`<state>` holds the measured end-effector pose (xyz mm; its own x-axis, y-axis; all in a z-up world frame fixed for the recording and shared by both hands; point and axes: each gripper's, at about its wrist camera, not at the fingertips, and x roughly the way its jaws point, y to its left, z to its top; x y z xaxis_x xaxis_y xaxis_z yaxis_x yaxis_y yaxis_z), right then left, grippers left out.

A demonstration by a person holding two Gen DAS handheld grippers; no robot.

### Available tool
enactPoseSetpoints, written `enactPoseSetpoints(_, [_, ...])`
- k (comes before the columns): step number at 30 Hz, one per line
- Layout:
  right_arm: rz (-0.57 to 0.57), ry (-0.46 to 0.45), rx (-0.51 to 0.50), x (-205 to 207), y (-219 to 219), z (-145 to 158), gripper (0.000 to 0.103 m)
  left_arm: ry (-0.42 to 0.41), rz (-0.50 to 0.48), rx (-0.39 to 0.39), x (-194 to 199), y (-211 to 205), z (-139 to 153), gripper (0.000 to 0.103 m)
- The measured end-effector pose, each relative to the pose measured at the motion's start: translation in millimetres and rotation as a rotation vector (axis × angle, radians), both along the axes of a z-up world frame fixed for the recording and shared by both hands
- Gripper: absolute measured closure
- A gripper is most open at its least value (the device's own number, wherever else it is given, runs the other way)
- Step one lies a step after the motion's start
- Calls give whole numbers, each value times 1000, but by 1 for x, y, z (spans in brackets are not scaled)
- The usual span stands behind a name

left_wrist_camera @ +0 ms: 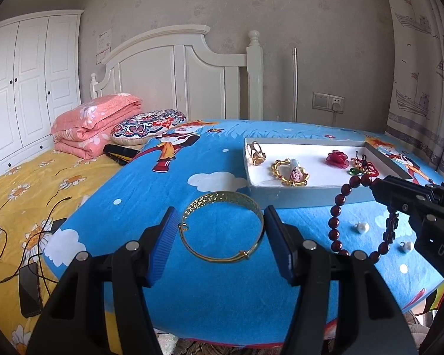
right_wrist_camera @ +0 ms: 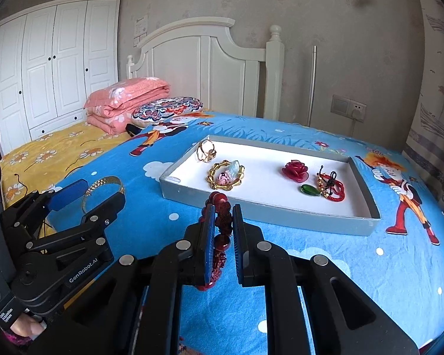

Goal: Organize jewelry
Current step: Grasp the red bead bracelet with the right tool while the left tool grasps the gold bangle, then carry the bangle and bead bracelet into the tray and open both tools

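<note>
A gold bangle [left_wrist_camera: 223,227] lies on the blue cartoon cloth, between the open blue-padded fingers of my left gripper [left_wrist_camera: 219,220]; it also shows in the right wrist view [right_wrist_camera: 103,190]. My right gripper [right_wrist_camera: 223,216] is shut on a dark red bead bracelet [right_wrist_camera: 219,222], which hangs in the air in the left wrist view [left_wrist_camera: 337,216], just in front of the grey tray [right_wrist_camera: 269,207]. The tray holds a gold ring [right_wrist_camera: 205,149], a gold chain bracelet with a charm [right_wrist_camera: 226,174], a red rose [right_wrist_camera: 294,171], a green stone [right_wrist_camera: 309,190] and a red cord bracelet [right_wrist_camera: 331,186].
Two pearl pieces [left_wrist_camera: 362,227] lie on the cloth right of the bangle. The round table edge [left_wrist_camera: 251,334] is close below. A bed with yellow sheet, pink quilt [left_wrist_camera: 94,124], cushion, phones and cables [left_wrist_camera: 29,290] is to the left.
</note>
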<state>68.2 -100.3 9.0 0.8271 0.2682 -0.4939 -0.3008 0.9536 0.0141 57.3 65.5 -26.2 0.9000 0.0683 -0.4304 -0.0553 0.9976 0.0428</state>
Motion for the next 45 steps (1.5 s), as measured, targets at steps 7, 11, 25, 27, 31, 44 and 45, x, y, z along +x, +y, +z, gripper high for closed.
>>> enactPoseSetpoints(7, [-31,-49,23,-18,-24,21,91,-32,-70,-2,-3,-32,22,45])
enactPoseSetpoints(11, [-47,-67,29,-24,-37,27,91,-24,-99,-1,1,-50,25,45])
enactPoseSetpoints(25, [-107,-26,67,-18,-71,10,91,15,-156,13,10,-89,13,45])
enactPoseSetpoints(27, [-114,-23,67,-16,-71,9,91,5,-159,16,9,-92,14,45])
enactPoseSetpoints(31, [-126,-19,64,-13,-72,6,91,-14,-159,13,5,-93,19,45])
enactPoseSetpoints(44, [-134,-53,31,32,-68,25,91,-6,-148,-16,38,-87,37,45])
enactPoseSetpoints(45, [-135,-53,32,39,-68,28,91,-3,-148,-26,46,-86,40,45])
